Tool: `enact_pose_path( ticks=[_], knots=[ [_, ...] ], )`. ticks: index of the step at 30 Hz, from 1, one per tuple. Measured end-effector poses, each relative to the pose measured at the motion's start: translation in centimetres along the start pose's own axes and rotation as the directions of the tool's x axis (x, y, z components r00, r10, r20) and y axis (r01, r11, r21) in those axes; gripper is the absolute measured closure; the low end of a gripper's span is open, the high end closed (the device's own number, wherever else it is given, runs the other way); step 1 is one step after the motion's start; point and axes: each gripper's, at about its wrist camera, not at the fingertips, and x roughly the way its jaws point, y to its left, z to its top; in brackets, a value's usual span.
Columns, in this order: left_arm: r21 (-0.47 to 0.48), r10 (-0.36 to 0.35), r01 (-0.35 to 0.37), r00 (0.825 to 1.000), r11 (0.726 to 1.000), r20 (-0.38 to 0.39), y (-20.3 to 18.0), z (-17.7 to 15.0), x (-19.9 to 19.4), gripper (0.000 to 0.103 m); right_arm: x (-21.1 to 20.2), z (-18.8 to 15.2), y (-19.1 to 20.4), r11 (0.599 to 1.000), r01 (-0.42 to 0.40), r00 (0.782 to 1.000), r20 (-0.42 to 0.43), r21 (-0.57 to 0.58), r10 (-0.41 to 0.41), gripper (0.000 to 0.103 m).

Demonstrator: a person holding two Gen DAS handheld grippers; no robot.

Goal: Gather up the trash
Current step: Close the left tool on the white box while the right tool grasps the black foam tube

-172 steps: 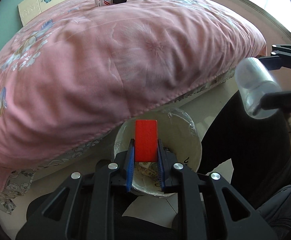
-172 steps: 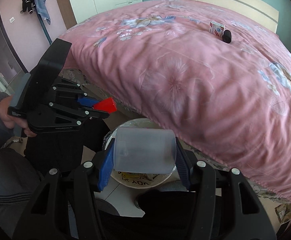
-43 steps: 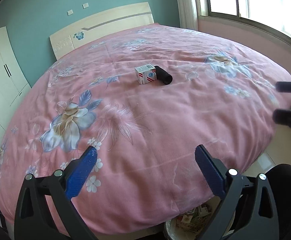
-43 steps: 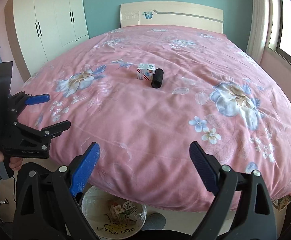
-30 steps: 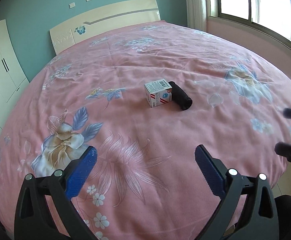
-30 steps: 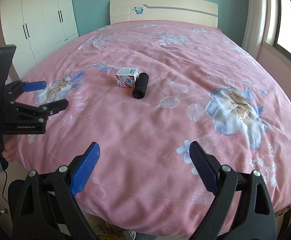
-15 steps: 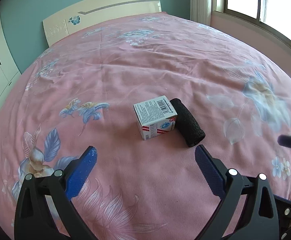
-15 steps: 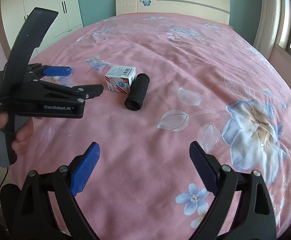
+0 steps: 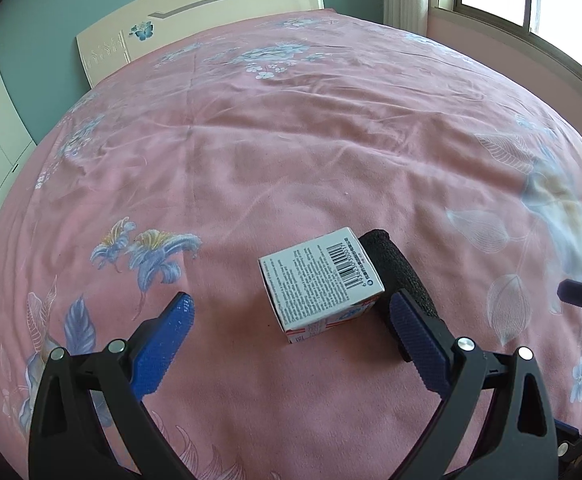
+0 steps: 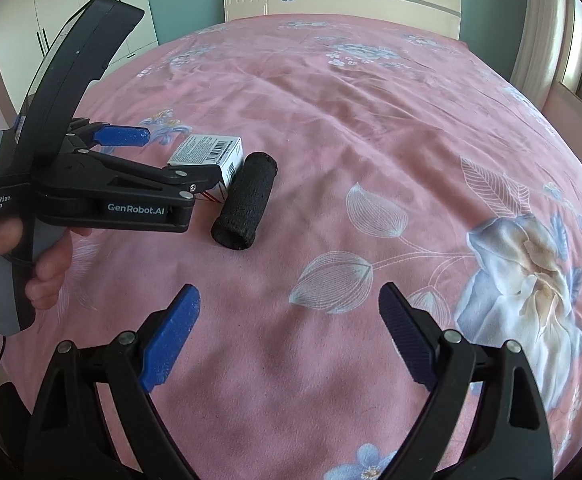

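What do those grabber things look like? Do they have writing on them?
Both are black plastic with blue, bumpy finger pads and silver screws. The left gripper has a grey handle and white words: "GenRobot.AI" and "Data Acquisition System". The right gripper looks the same.

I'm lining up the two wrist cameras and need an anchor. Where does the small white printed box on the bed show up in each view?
Left wrist: the white box sits at lower centre, between the open fingers of the left gripper.
Right wrist: the white box lies at upper left, partly behind the left gripper.
Shared landmark: the black foam roll lies right beside the box in both.
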Motion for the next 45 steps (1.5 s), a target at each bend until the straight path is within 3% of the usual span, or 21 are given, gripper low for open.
enact_pose_path(
  ticks=[19,21,23,27,37,45],
  knots=[
    [-0.004,0.002,-0.002,0.999,1.0,-0.04,1.8,1.0,3.8,0.004,5.5,3.2,1.9,0.999,-0.034,0.998,-0.059,-0.014,0.033,0.014],
    [-0.005,-0.005,0.005,0.999,1.0,-0.038,1.7,1.0,4.0,0.011,5.7,3.4,2.0,0.999,-0.038,0.997,-0.061,-0.017,0.037,0.014],
    [0.007,-0.031,0.031,0.998,0.999,-0.051,1.6,0.8,4.3,0.033,6.0,3.4,2.0,0.999,-0.036,0.997,-0.064,-0.016,0.035,0.015],
    [0.027,-0.035,0.036,0.998,0.999,-0.051,1.1,0.5,4.6,0.047,6.4,3.5,2.1,0.999,-0.038,0.997,-0.067,-0.014,0.037,0.018],
    [0.051,-0.038,0.04,0.998,0.998,-0.046,0.8,0.3,4.5,0.053,8.5,5.0,2.7,0.999,-0.03,0.995,-0.094,-0.02,0.028,0.033],
    [0.038,-0.053,0.055,0.997,0.998,-0.051,1.4,0.2,4.5,0.055,9.7,5.7,3.2,0.998,-0.029,0.994,-0.109,-0.047,0.023,0.055]
  ],
)
